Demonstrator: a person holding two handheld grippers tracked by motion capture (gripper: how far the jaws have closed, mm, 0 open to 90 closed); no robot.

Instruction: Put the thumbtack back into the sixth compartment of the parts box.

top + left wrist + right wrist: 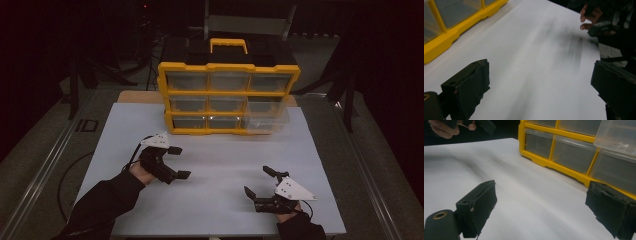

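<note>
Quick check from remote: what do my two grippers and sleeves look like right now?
Both the left gripper and right gripper are black with two blocky padded jaws and a pale grey three-cornered plate on top. A dark cable trails from the left one. Both sleeves are black.

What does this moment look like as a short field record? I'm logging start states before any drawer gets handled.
surface: white table top
organizer: yellow drawer cabinet standing upright at the far side of the table, yellow handle on top
drawers: three rows of three clear drawers; middle-right drawer pulled out, the others look pushed in
left gripper: open, holding nothing, near the table's left front
right gripper: open, holding nothing, near the right front
contact: neither gripper touches the cabinet
</note>
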